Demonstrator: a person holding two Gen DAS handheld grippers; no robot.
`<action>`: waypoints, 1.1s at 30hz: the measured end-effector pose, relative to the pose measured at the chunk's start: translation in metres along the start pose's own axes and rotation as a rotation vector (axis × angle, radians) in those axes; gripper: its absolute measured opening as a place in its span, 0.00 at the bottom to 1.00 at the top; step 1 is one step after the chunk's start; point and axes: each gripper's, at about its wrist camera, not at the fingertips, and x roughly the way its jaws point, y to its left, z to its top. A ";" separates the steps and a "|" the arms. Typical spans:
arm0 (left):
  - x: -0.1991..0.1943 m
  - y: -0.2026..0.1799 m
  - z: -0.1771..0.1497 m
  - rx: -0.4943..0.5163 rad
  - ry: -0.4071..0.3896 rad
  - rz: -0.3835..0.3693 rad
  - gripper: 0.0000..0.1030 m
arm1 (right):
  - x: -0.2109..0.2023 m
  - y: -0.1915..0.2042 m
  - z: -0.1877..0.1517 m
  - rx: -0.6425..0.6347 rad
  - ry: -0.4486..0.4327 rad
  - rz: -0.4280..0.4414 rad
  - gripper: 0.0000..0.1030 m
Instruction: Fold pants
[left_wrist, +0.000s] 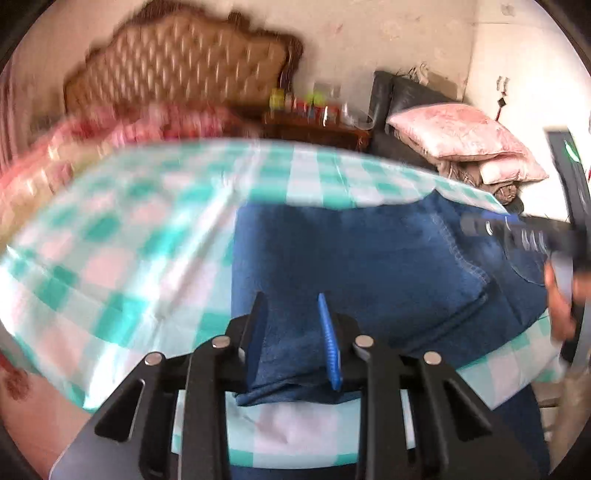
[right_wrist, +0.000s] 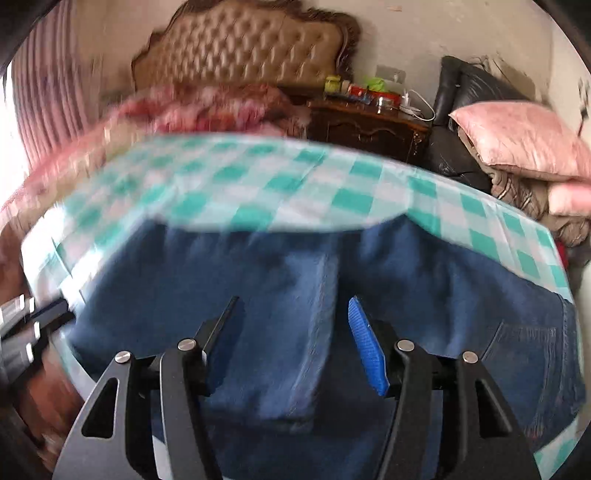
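You had a tufted tan headboard (right_wrist: 247, 48) at twelve o'clock, a dark carved wooden nightstand (right_wrist: 369, 125) at one, a black leather chair (right_wrist: 454, 110) holding a pink pillow (right_wrist: 517, 136) at two.

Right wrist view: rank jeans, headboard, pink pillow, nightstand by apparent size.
1. jeans
2. headboard
3. pink pillow and nightstand: look alike, pillow cut off by the frame edge, so unranked.
Jeans lie nearest the camera, which inflates them.

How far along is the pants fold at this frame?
Done: the jeans lie in a doubled-over bundle on the checked cloth. In hand: both grippers hover over it, left gripper and right gripper with jaws apart, denim showing between them, apparently not pinched. Left: perhaps one more fold.
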 end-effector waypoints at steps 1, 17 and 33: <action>0.010 0.004 -0.004 0.001 0.046 0.045 0.27 | 0.011 0.007 -0.010 -0.001 0.054 -0.012 0.55; 0.116 0.013 0.098 0.092 0.226 0.006 0.14 | 0.025 0.005 -0.049 0.093 0.134 -0.053 0.63; 0.026 0.005 -0.006 -0.036 0.147 0.134 0.22 | 0.027 0.001 -0.052 0.111 0.120 -0.044 0.66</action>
